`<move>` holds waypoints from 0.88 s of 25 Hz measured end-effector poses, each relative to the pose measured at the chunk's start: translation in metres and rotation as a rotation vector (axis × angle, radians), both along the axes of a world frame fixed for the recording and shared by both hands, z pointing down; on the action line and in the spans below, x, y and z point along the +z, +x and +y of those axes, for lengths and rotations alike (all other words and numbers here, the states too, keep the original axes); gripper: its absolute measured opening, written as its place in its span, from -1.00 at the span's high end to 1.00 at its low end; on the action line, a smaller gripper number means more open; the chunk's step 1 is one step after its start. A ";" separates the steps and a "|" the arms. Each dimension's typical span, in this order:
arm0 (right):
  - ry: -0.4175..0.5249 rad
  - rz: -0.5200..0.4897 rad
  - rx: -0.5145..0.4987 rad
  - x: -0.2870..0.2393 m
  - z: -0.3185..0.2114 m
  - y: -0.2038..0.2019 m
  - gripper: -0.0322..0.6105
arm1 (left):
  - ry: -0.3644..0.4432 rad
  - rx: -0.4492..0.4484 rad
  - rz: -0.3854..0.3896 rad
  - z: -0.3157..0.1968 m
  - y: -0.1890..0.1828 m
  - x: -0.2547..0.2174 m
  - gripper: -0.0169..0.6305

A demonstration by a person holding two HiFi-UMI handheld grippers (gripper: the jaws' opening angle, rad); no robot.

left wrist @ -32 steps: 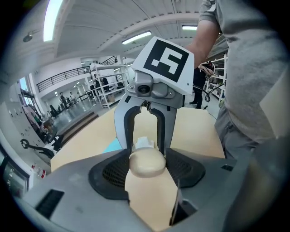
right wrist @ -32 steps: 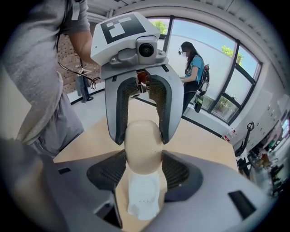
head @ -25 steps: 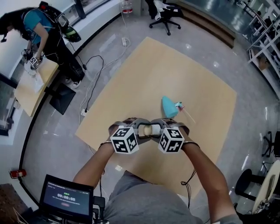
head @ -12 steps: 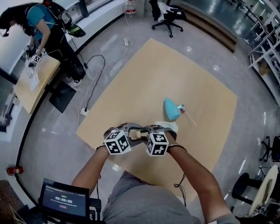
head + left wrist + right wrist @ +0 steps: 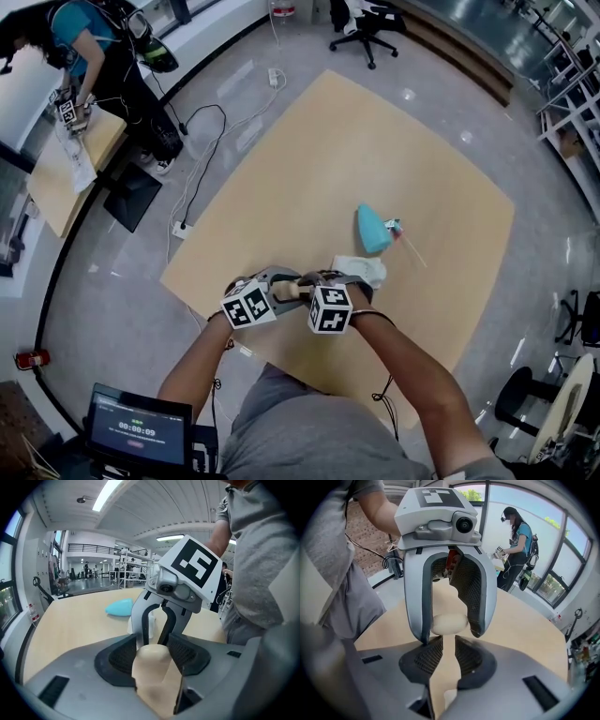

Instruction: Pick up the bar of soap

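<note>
Grips the bar of soap point(image 5: 152, 672) in the closing left gripper point(image 5: 153, 651), faces it with the empty, closing right gripper point(image 5: 449, 653), white cloth point(image 5: 359, 270) and teal object point(image 5: 372, 229) just beyond.

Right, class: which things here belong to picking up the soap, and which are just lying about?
Job: bar of soap; left tool, jaws closing around it.
Lying about: turquoise object; white item, both on the table.

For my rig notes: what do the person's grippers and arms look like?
Left gripper and right gripper: grey shells, black textured pads, white cubes with black square markers. Black cable below right arm; grey short-sleeved shirt. Both jaws closing, soap between the left's only.
</note>
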State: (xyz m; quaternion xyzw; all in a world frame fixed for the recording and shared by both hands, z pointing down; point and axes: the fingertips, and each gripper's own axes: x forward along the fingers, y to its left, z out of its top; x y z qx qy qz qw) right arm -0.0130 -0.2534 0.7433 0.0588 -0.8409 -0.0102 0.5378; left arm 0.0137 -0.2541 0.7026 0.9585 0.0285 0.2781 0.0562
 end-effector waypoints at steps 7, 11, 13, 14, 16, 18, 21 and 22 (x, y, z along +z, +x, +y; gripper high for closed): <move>0.005 0.024 -0.008 0.008 0.001 -0.004 0.64 | -0.022 -0.007 0.059 -0.001 -0.005 0.005 0.28; 0.011 0.035 -0.020 0.011 0.004 -0.006 0.64 | -0.048 -0.024 0.097 0.002 -0.008 0.006 0.28; 0.018 0.050 -0.033 0.013 0.009 0.000 0.64 | -0.059 -0.030 0.114 0.005 -0.003 0.010 0.28; 0.021 0.058 -0.036 0.015 0.010 0.001 0.64 | -0.065 -0.032 0.123 0.007 -0.002 0.012 0.28; 0.017 0.066 -0.036 0.018 0.010 -0.002 0.64 | -0.085 -0.042 0.143 0.007 -0.006 0.016 0.28; 0.006 0.065 -0.028 0.021 0.011 -0.009 0.64 | -0.117 -0.058 0.168 0.006 -0.014 0.019 0.28; 0.002 0.058 -0.013 0.021 0.010 -0.018 0.64 | -0.177 -0.108 0.222 0.001 -0.025 0.019 0.28; 0.002 0.056 -0.007 0.020 0.009 -0.020 0.64 | -0.199 -0.130 0.241 -0.001 -0.027 0.017 0.28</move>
